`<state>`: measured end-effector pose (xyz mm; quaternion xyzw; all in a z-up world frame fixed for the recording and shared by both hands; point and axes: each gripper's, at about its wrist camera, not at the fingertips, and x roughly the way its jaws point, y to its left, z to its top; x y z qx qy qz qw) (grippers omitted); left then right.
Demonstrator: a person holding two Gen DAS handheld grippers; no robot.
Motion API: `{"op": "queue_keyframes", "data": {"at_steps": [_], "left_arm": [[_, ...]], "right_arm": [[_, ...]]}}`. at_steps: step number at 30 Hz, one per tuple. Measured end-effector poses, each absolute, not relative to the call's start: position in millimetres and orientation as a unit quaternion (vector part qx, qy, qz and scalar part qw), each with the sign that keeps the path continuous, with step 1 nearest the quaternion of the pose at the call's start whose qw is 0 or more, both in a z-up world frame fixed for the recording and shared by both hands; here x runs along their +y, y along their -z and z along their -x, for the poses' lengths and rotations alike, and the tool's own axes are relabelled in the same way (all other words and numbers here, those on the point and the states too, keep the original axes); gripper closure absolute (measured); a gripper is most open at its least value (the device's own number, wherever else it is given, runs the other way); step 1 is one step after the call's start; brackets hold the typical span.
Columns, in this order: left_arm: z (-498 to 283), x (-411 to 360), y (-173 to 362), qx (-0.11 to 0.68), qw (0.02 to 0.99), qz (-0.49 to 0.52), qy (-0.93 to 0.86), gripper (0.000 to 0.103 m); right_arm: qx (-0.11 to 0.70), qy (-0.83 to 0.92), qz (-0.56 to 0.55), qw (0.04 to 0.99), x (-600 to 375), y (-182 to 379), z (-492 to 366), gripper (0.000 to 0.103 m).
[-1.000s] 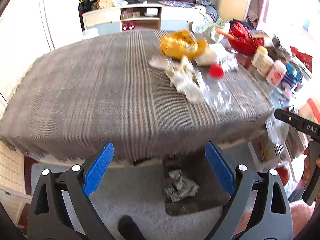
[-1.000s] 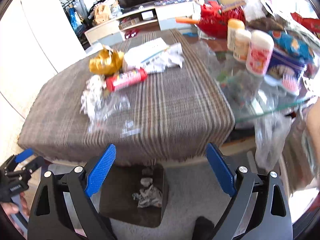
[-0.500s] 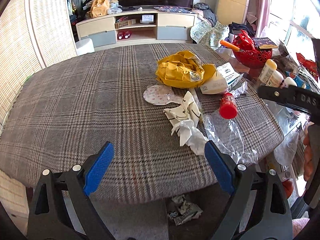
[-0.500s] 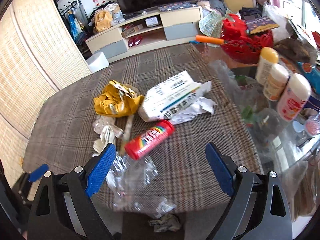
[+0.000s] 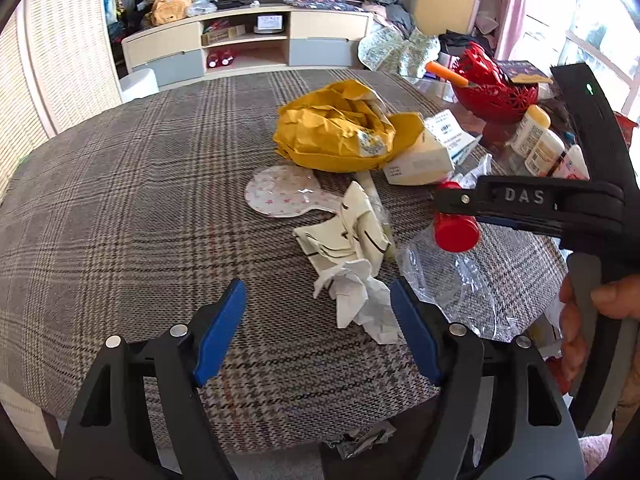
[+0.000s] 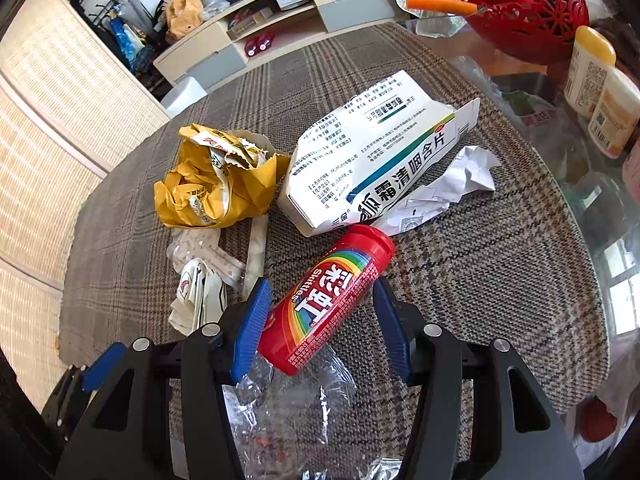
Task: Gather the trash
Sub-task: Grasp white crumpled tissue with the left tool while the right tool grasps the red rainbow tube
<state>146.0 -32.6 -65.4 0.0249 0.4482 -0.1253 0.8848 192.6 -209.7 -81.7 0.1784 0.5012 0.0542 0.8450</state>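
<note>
Your right gripper (image 6: 320, 320) stands open around the red Skittles tube (image 6: 326, 300) lying on clear plastic wrap (image 6: 296, 404), crumpled paper (image 6: 440, 188) and white carton (image 6: 376, 156) beyond, while your left gripper (image 5: 318, 330) gapes empty beside white paper scraps (image 5: 356, 296).

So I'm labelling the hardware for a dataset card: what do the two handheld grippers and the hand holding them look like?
Both the left gripper and the right gripper have matte black plastic frames with triangular cut-outs, silver pivot screws and blue ribbed finger pads. From the left view, the right one's side carries raised "DAS" lettering, a small green light and a grey handle held by a bare hand. No cables show.
</note>
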Motion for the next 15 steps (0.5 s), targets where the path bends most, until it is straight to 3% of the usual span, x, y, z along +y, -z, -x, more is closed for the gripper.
{"op": "queue_keyframes", "data": {"at_steps": [8,12,15], "left_arm": [[-154.9,-47.8,84.7,0.471,0.869,-0.027,0.146,0.048],[-157.3,-55.9,93.4,0.478,0.863,-0.03,0.158,0.075],[-156.5,-56.7,93.5,0.475,0.864,-0.028,0.165,0.086]], "right_arm": [[0.501,-0.055,-0.169,0.847,-209.9,82.8,-198.8,0.055],[0.5,-0.052,-0.163,0.849,-211.6,81.8,-200.2,0.06],[0.499,-0.056,-0.162,0.85,-213.3,81.6,-199.6,0.064]]}}
